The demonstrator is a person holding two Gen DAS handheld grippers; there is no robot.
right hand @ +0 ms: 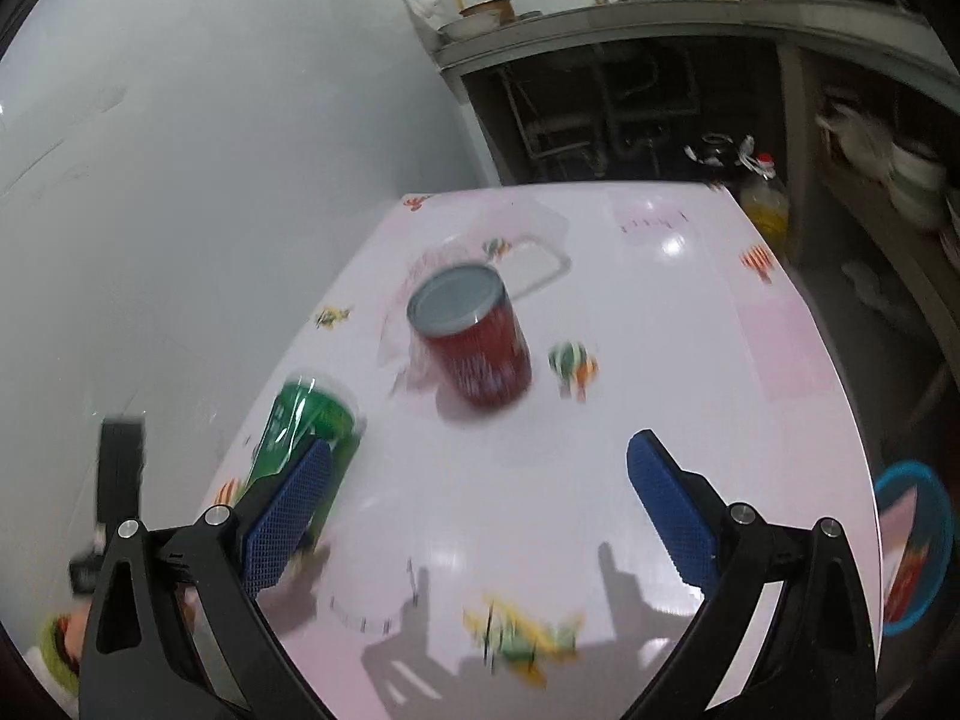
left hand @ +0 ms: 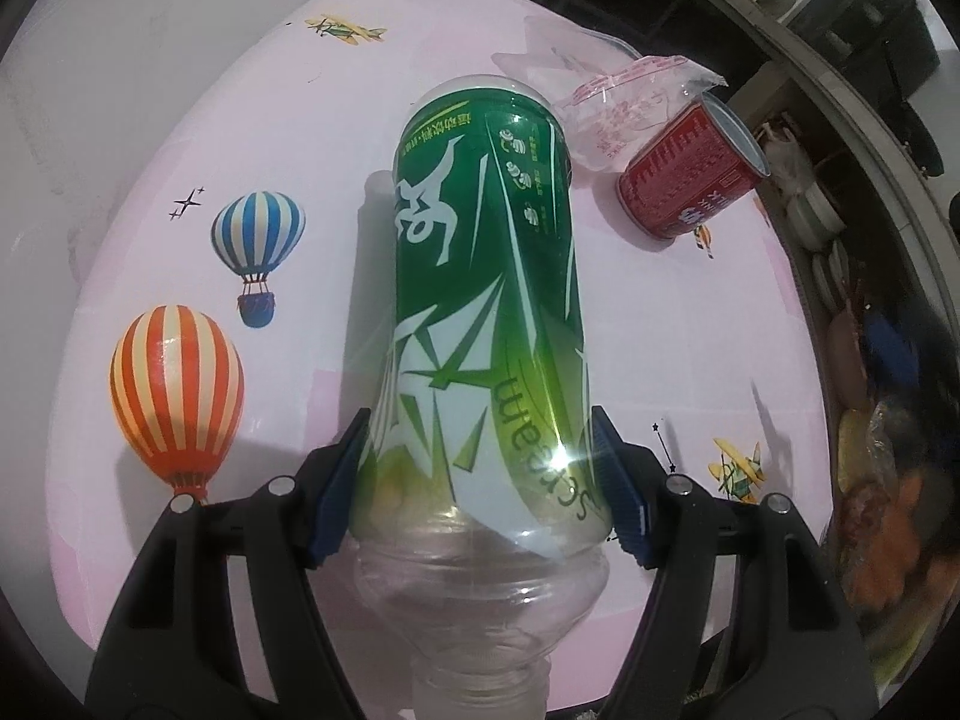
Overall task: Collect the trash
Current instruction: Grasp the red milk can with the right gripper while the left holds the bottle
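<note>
A clear plastic bottle with a green label (left hand: 480,300) is clamped between the blue pads of my left gripper (left hand: 480,438), neck toward the camera and base pointing away over the pink table (left hand: 660,330). Beyond it a red can (left hand: 690,174) lies on its side next to a crumpled clear plastic bag (left hand: 606,114). In the right wrist view my right gripper (right hand: 480,447) hangs open above the table with nothing between its fingers. The red can (right hand: 474,342) is ahead of it, the green bottle (right hand: 300,426) is at its left, and the bag (right hand: 420,276) lies behind the can.
A blue basket (right hand: 918,540) holding some red and white wrapping sits low beyond the table's right edge. A grey wall runs along the left. Behind the table stand a dark open cabinet (right hand: 600,120) and a yellow oil bottle (right hand: 765,204).
</note>
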